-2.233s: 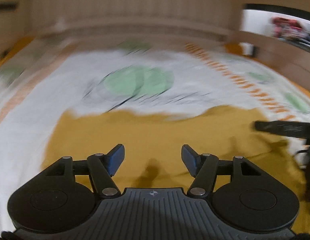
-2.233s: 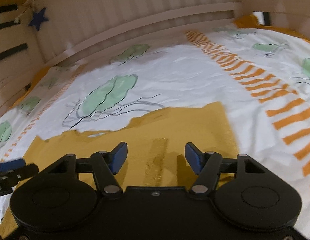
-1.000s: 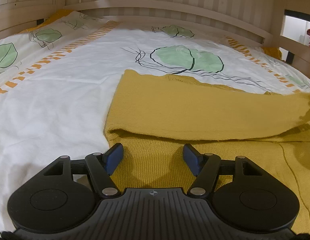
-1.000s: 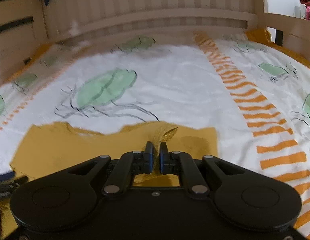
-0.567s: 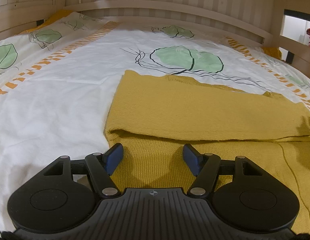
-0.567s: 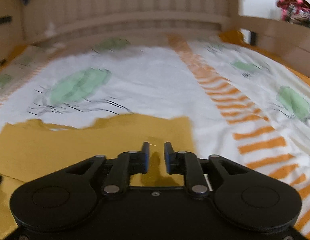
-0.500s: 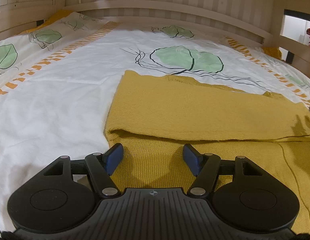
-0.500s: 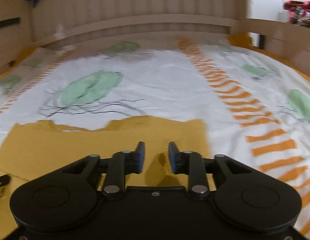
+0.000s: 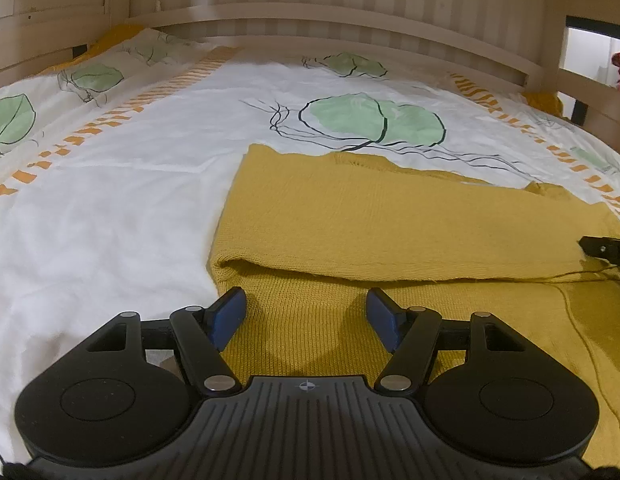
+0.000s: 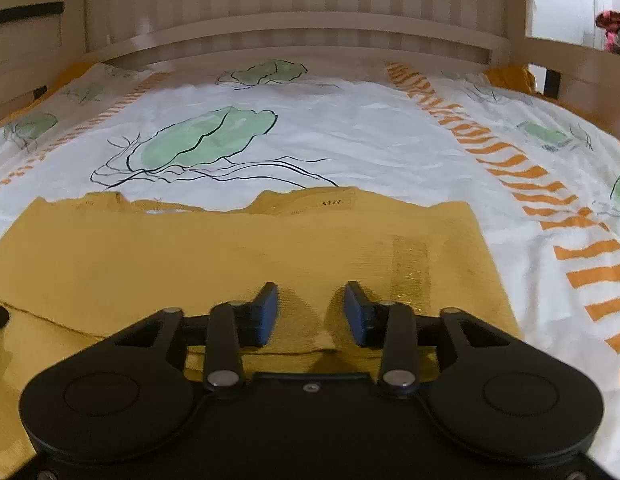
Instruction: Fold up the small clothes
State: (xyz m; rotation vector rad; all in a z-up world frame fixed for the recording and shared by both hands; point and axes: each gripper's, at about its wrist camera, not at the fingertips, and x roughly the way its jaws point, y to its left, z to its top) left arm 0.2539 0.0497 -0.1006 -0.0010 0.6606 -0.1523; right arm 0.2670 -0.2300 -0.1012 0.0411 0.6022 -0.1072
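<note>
A mustard-yellow knitted garment (image 9: 390,224) lies on the bed with its far part folded toward me, the fold's edge crossing just beyond my left fingers. My left gripper (image 9: 306,312) is open and empty, low over the garment's near left part. My right gripper (image 10: 311,312) is open and empty over the folded layer (image 10: 229,256) near its right edge. A tip of the right gripper shows at the right edge of the left wrist view (image 9: 606,246).
The white bedsheet (image 9: 109,200) with green leaf prints and orange stripes covers the bed. A wooden slatted headboard (image 10: 293,0) and side rails (image 9: 590,88) ring it. Bare sheet lies left of the garment and right of it (image 10: 550,248).
My right gripper, shut on the garment's edge a second ago, has let it go and opened wide. The folded layer now lies flat. My left gripper has stayed open and still.
</note>
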